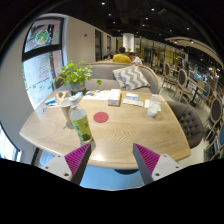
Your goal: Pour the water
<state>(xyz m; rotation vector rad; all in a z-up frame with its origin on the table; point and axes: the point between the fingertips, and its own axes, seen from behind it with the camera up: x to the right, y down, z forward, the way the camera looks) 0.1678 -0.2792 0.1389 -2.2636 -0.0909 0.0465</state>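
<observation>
My gripper (pixel 112 160) hangs above the near edge of a pale wooden table (pixel 130 135), its two fingers spread wide apart with nothing between them, the magenta pads (pixel 77 157) facing each other across bare tabletop. Just ahead of my left finger stands a clear bottle with a green label (pixel 80 124), upright on the wood and not touched by either finger. A round red coaster (pixel 101 117) lies just beside it, toward the middle of the table. Beyond the bottle sits a leafy green plant (pixel 72 73) in a pot, with a white cup (pixel 66 101) near it. Farther across the table rest a small box (pixel 115 97) and a pale mug (pixel 153 108). A cushioned sofa (pixel 125 75) lines the far side, and a grey chair (pixel 188 122) stands to the right.
</observation>
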